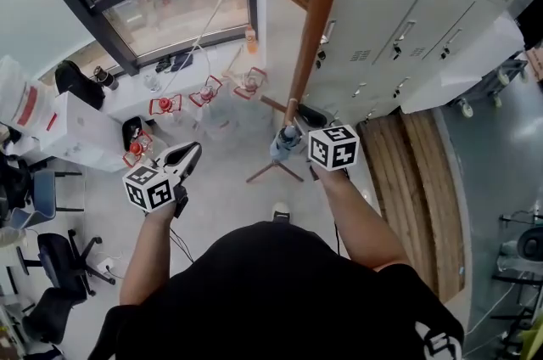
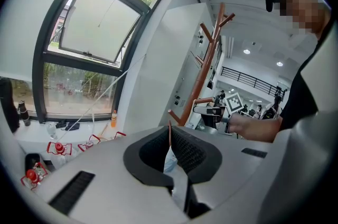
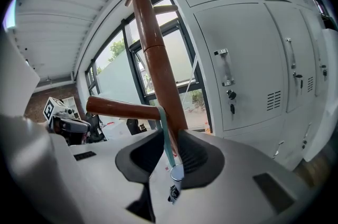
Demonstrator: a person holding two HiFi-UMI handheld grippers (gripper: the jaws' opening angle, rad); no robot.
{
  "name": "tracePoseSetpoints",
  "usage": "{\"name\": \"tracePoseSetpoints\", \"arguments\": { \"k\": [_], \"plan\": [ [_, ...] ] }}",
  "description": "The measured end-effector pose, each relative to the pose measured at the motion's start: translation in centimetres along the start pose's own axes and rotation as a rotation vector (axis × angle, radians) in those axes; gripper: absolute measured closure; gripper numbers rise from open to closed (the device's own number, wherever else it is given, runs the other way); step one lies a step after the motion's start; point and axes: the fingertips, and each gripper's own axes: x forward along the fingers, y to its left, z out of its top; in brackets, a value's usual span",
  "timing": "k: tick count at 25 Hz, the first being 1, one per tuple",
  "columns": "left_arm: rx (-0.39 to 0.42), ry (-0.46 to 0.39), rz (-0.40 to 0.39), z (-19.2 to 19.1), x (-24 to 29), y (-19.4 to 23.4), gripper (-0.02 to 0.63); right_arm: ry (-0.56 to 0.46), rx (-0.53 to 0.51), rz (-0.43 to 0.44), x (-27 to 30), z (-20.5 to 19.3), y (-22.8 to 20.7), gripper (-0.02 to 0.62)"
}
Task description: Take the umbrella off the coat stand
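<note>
The wooden coat stand [image 1: 310, 27] rises in front of me, with its feet on the floor. A folded bluish umbrella [image 1: 282, 144] hangs low on it. In the right gripper view its teal strap [image 3: 163, 133] loops over a side peg [image 3: 121, 108], and the silver handle cap [image 3: 177, 171] hangs below. My right gripper [image 3: 168, 136] stands partly open around the strap and cap, and its left pad is clear of them. My left gripper [image 1: 193, 149] is held out to the left of the stand, well apart from it. It is shut [image 2: 169, 130] with nothing in it.
Grey lockers [image 1: 407, 27] stand right behind the stand. A tall window [image 1: 170, 2] is at the far left. Red-framed items [image 1: 165, 104] lie on the floor below the window. Office chairs [image 1: 51, 256] are at my near left, and a wood floor strip [image 1: 416, 188] runs at the right.
</note>
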Motion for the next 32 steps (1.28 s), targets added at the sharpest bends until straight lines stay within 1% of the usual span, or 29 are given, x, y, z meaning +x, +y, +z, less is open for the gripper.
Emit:
{"name": "tracePoseSetpoints", "arguments": {
  "k": [20,24,32],
  "plan": [
    [-0.005,0.029,-0.027,-0.9,1.5,-0.6,0.575,0.003,-0.043,-0.025,0.0,0.0,-0.3,0.539],
    [-0.007,0.029,-0.029,-1.1,1.4,-0.7,0.575,0.002,-0.054,-0.025,0.0,0.1,0.1,0.576],
    [-0.013,0.024,-0.026,-1.2,1.1,-0.8,0.577,0.004,-0.056,-0.022,0.0,0.0,0.3,0.578]
  ]
}}
